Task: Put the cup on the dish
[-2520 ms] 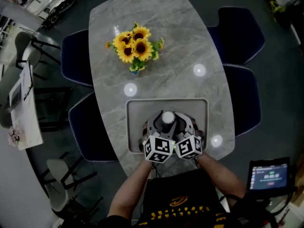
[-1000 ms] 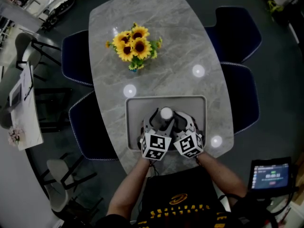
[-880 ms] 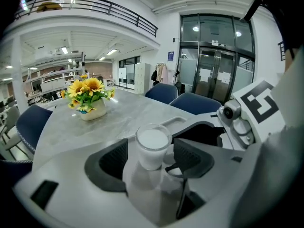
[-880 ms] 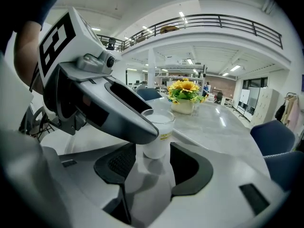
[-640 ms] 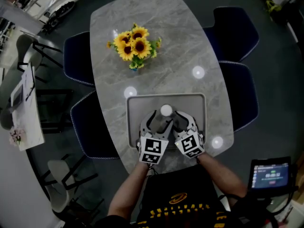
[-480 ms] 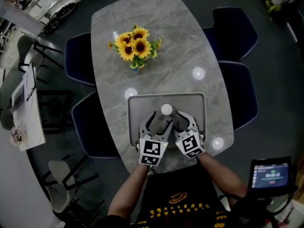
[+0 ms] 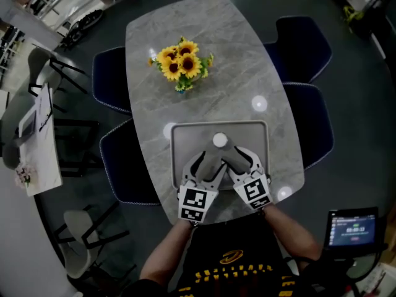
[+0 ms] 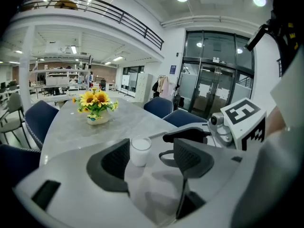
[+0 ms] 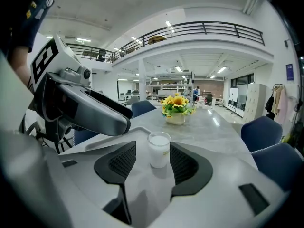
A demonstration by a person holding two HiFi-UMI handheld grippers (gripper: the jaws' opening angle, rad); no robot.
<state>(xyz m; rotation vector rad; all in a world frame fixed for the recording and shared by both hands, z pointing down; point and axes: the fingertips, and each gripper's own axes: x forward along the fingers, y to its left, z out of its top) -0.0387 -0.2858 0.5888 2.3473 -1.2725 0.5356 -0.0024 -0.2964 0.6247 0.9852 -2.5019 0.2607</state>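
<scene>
Currently the cup stands upright on the dish, near its far edge. Left gripper and right gripper both have jaws apart, gripping nothing. Cup is framed between the right jaws' tips, untouched.

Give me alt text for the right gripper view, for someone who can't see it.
A white cup stands upright on a grey tray, just ahead of the open right claw. Sunflowers sit on the table behind it.

A white cup stands upright on the grey dish.
</scene>
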